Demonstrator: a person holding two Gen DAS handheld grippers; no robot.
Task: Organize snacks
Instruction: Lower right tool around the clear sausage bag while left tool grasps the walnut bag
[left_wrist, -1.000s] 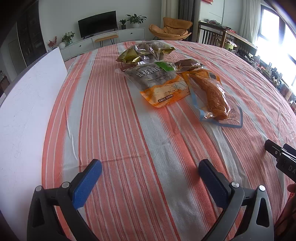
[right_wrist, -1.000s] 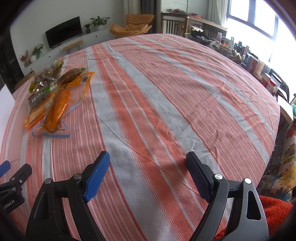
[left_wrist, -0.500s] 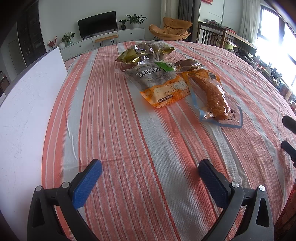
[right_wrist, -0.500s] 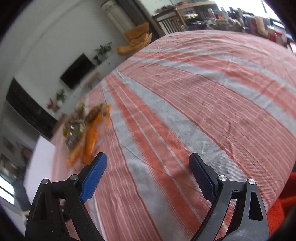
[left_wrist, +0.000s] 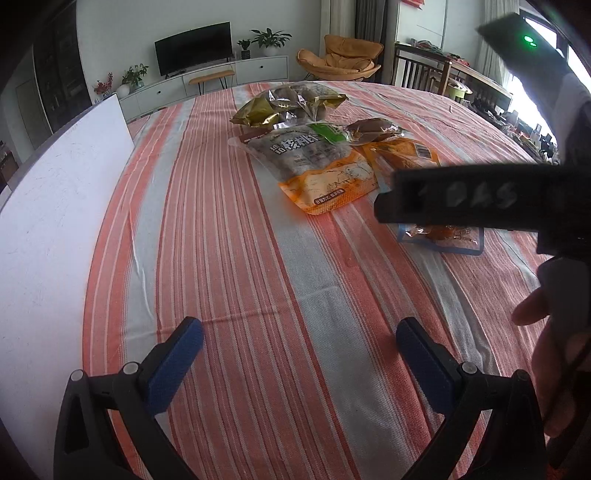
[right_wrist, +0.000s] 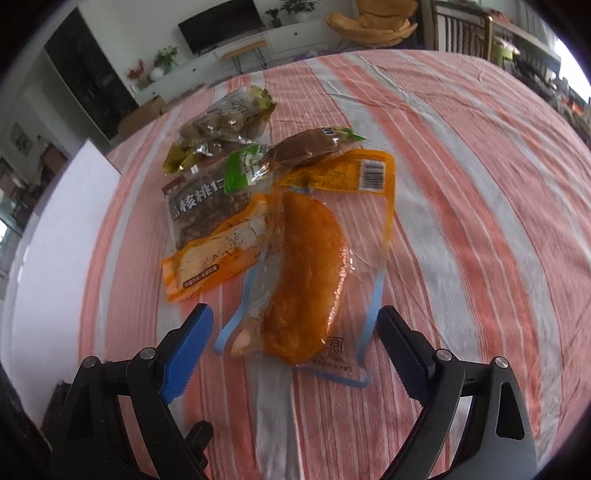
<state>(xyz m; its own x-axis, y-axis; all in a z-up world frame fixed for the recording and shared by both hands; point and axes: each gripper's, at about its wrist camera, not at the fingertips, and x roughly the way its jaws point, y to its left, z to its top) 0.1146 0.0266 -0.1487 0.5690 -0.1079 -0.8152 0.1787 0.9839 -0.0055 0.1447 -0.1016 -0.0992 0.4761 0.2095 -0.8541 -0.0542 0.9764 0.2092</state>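
Right gripper (right_wrist: 291, 332) swung over; chicken pack (right_wrist: 306, 280) lies between its spread fingers

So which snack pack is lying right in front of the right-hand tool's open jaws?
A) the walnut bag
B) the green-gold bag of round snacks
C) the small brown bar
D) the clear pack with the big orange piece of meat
D: the clear pack with orange meat lies nearest, between the spread jaws of the right gripper.

four snack packets (right_wrist: 306, 273), two tongs (right_wrist: 291, 328), one striped tablecloth (right_wrist: 461, 192).
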